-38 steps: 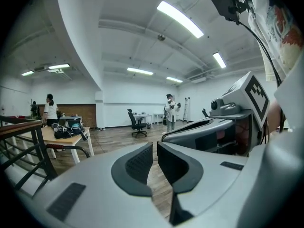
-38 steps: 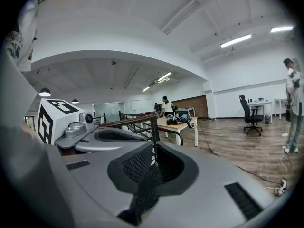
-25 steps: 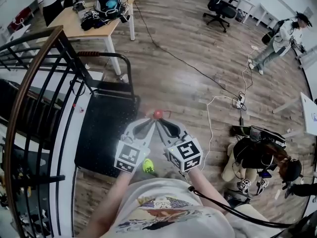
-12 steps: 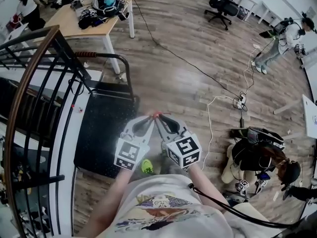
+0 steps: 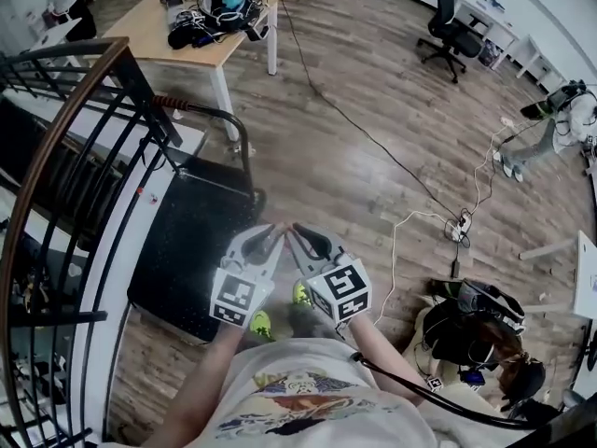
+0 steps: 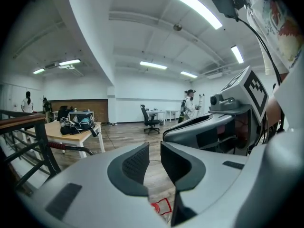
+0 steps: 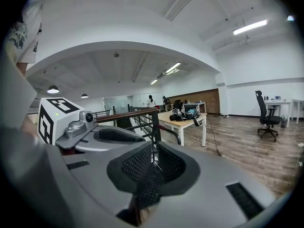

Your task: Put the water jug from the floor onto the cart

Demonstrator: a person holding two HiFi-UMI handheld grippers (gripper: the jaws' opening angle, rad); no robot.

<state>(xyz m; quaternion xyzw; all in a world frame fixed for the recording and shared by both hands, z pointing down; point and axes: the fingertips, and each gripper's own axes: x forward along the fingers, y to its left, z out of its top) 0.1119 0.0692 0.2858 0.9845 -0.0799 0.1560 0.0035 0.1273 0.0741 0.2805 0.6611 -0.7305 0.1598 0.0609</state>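
Observation:
The black platform cart (image 5: pixel 187 241) with its curved push handle (image 5: pixel 238 133) stands on the wood floor at the left. Both grippers are held side by side just right of it, tips nearly touching. My left gripper (image 5: pixel 272 232) (image 6: pixel 154 158) is opening, with a narrow gap and nothing between its pads. Low in that gap a small red piece (image 6: pixel 161 207) shows above the floor; I cannot tell whether it belongs to the jug. No jug body is visible in any view. My right gripper (image 5: pixel 298 232) (image 7: pixel 153 167) is shut, pads together.
A black stair railing (image 5: pixel 65 138) runs along the left. A wooden table (image 5: pixel 177 40) with bags stands beyond the cart. Cables (image 5: pixel 401 171) cross the floor to the right, an office chair (image 5: pixel 452 26) is far back, and a person (image 5: pixel 476 329) sits low right.
Both grippers drew back and slightly down together. The red piece seen at their tips a second ago no longer shows in the head view.

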